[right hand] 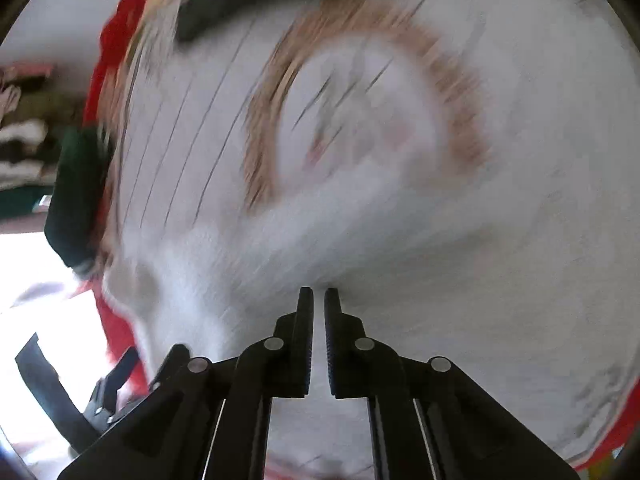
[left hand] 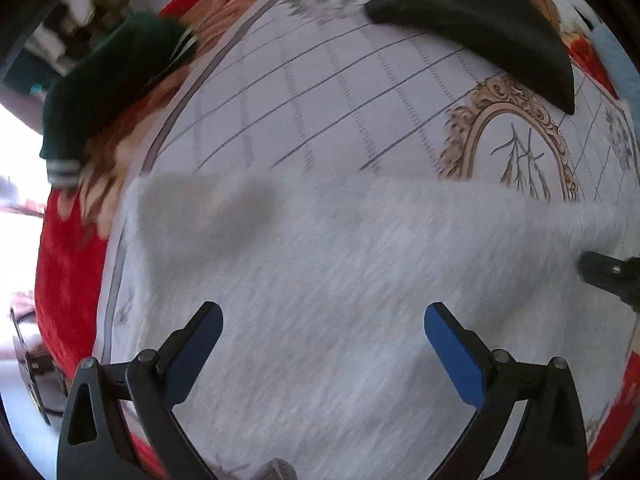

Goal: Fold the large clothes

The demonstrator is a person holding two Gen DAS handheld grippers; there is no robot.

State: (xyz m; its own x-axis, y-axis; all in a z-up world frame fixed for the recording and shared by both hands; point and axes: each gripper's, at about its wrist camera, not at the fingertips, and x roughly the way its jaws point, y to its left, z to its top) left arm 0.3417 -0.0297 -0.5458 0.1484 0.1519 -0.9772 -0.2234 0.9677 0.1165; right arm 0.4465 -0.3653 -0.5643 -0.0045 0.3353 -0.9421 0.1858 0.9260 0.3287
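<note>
A light grey garment (left hand: 340, 272) lies spread on a white patterned sheet (left hand: 320, 92). My left gripper (left hand: 324, 320) is open just above the grey garment, its blue pads (left hand: 452, 352) wide apart and empty. My right gripper (right hand: 319, 294) is shut on the grey garment (right hand: 360, 248), pinching a fold of it between narrow jaws; the right wrist view is motion-blurred. The right gripper's tip also shows in the left wrist view (left hand: 612, 274), at the right edge on the garment.
A dark green garment (left hand: 108, 88) lies at the sheet's left edge and a black garment (left hand: 488, 28) at the far side. A red floral blanket (left hand: 68, 264) lies under the sheet. A light blue item (left hand: 616, 60) sits far right.
</note>
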